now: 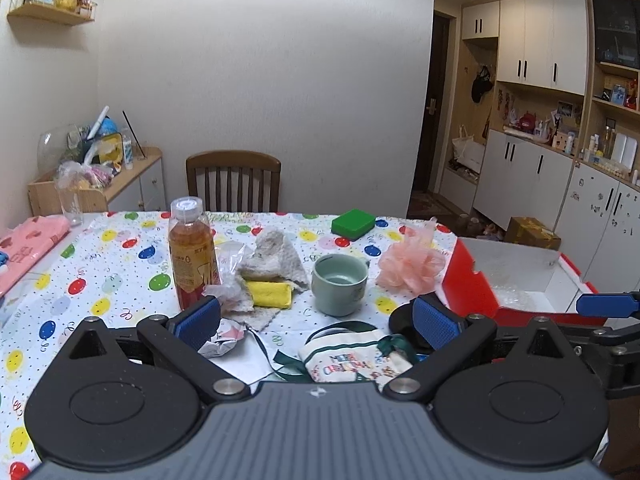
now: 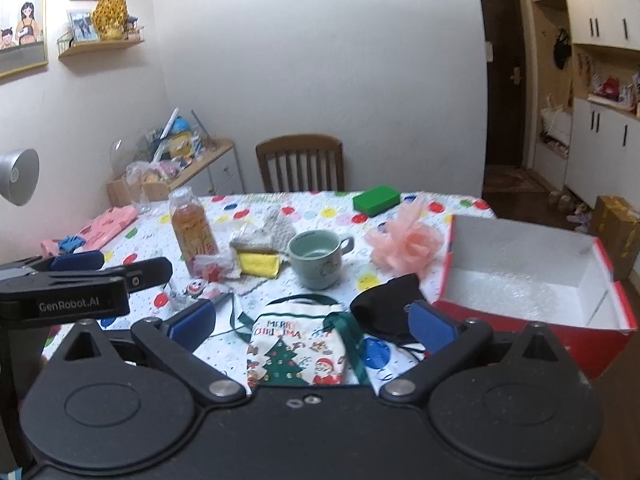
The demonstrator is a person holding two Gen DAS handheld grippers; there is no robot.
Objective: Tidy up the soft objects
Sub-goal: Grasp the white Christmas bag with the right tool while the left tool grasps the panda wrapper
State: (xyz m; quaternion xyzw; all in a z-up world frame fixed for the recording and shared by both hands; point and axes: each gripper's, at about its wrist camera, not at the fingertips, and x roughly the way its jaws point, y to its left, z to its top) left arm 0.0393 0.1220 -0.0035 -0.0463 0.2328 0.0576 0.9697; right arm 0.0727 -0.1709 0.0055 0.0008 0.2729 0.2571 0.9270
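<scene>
A cloth bag printed "MERRY CHRISTMAS" lies flat on the worktop, between the spread fingers of the right tool. The red box beside it holds only bubble wrap. The left tool is likewise held open, marked "GenRobot.AI".

Surface in balloon-print cloth: bottle at 10 o'clock, mug center, green sponge at 12, pink pouf and red box at 3, Christmas bag at 6.

Soft indoor light, fisheye-bent edges, slight blur.
</scene>
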